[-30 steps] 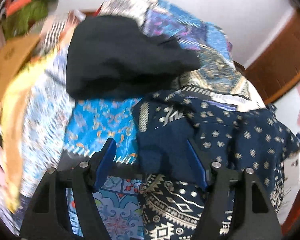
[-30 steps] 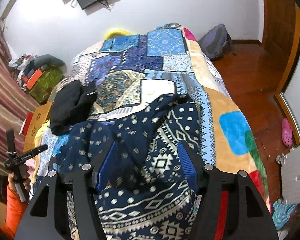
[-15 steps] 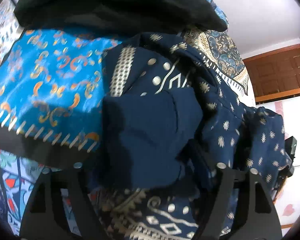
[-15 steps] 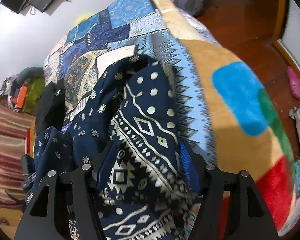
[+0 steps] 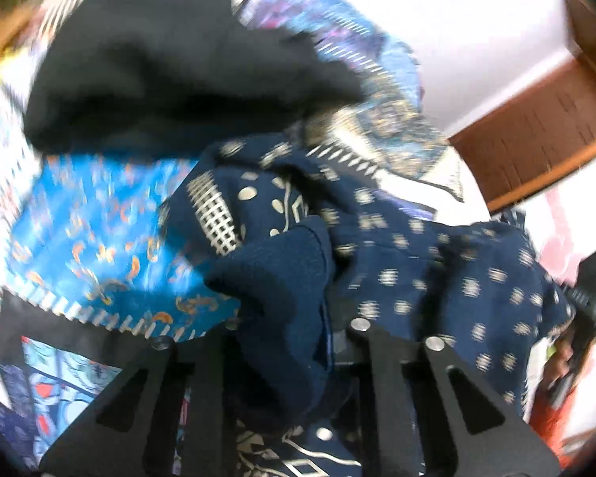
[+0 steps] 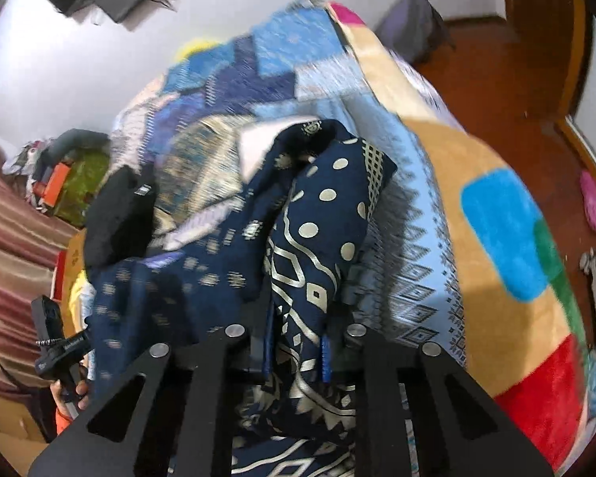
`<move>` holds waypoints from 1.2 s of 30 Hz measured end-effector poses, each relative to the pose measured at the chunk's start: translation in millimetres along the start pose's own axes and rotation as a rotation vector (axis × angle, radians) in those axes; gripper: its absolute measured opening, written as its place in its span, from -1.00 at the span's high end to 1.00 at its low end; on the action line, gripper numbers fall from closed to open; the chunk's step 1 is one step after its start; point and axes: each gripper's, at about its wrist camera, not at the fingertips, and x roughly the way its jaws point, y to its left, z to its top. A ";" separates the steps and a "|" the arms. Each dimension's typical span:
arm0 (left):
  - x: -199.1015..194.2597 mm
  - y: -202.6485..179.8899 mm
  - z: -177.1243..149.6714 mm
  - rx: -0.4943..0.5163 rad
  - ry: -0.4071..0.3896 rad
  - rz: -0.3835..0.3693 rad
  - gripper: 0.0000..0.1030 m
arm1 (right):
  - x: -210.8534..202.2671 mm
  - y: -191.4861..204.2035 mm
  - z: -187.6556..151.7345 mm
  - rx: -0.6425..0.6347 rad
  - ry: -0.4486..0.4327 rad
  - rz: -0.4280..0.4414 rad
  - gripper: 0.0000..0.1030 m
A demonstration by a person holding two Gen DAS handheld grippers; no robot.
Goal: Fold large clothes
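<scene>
A large navy garment with cream dots and geometric print (image 5: pixel 417 262) lies bunched on the patchwork bedspread (image 5: pixel 99 238). My left gripper (image 5: pixel 286 342) is shut on a plain navy fold of it, which hides the pads. In the right wrist view my right gripper (image 6: pixel 296 353) is shut on a patterned fold of the same garment (image 6: pixel 318 230), with the blue pads pressed against the cloth. The garment stretches between both grippers, lifted off the bed.
A black garment (image 5: pixel 171 63) lies on the bed beyond the navy one; it also shows in the right wrist view (image 6: pixel 115 214). The bed's right edge (image 6: pixel 536 278) drops to a wooden floor (image 6: pixel 496 79). Cluttered boxes (image 6: pixel 71 183) stand left of the bed.
Both grippers have closed on folds of the navy garment and lifted it. The cloth is now gathered up between them.
</scene>
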 end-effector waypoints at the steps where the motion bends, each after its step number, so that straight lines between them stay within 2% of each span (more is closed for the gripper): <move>1: -6.7 -6.9 1.0 0.024 -0.019 0.006 0.70 | -6.5 7.0 2.1 -0.020 -0.010 0.000 0.74; 5: -48.4 -39.8 11.3 0.092 -0.103 0.027 0.72 | -34.5 40.3 12.5 -0.088 -0.081 0.016 0.76; 11: -108.3 -72.7 39.1 0.154 -0.249 0.021 0.73 | -44.7 73.0 36.8 -0.164 -0.152 0.028 0.76; 16: -123.3 -72.4 75.9 0.175 -0.323 0.068 0.73 | -37.5 76.5 64.2 -0.153 -0.207 0.040 0.76; 20: -99.8 -51.3 104.4 0.153 -0.308 0.101 0.73 | -12.3 69.5 77.8 -0.145 -0.200 0.010 0.76; 24: -57.6 -29.0 113.9 0.140 -0.229 0.144 0.73 | 22.2 56.8 85.5 -0.143 -0.145 -0.048 0.76; 27: -16.8 -15.0 116.5 0.143 -0.164 0.202 0.72 | 58.2 40.6 88.5 -0.112 -0.082 -0.098 0.76; 28: -2.0 -8.6 116.9 0.147 -0.148 0.244 0.70 | 68.9 34.6 88.5 -0.105 -0.066 -0.124 0.76; 30: 15.1 1.8 116.6 0.148 -0.131 0.277 0.66 | 90.5 21.0 85.8 -0.091 -0.036 -0.176 0.74; 34: 23.7 13.5 115.8 0.131 -0.119 0.254 0.58 | 91.9 11.2 83.5 -0.101 -0.043 -0.165 0.66; 36: 21.9 10.5 112.2 0.151 -0.130 0.280 0.51 | 89.3 17.3 82.1 -0.148 -0.048 -0.187 0.65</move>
